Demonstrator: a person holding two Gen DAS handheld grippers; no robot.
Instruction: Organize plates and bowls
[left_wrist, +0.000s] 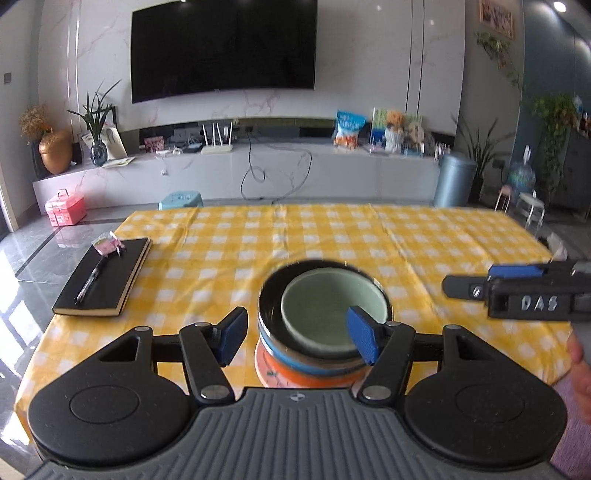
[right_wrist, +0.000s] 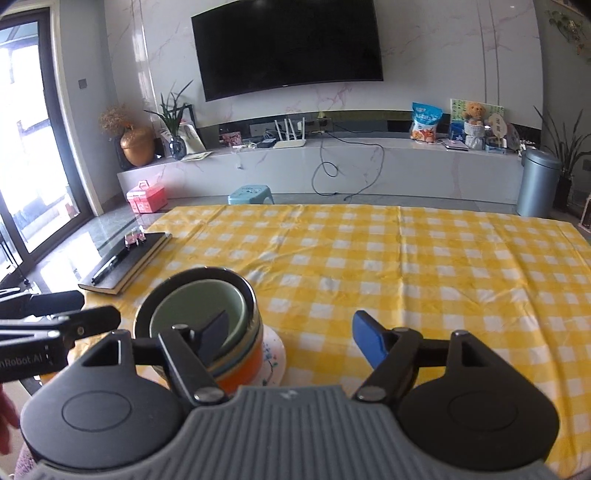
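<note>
Both grippers hang low over the near edge of the table, with its yellow checked cloth. Jaws of the left gripper are spread wide and hold nothing; its fingers stand on either side of a stack of dishes. At the bottom lies a flowered plate, on it an orange bowl, then a blue bowl, then a black bowl — and inside this one sits a pale green bowl, which looks empty. The right gripper is released too, just right of the stack. A black notebook with a pen lies further left.
</note>
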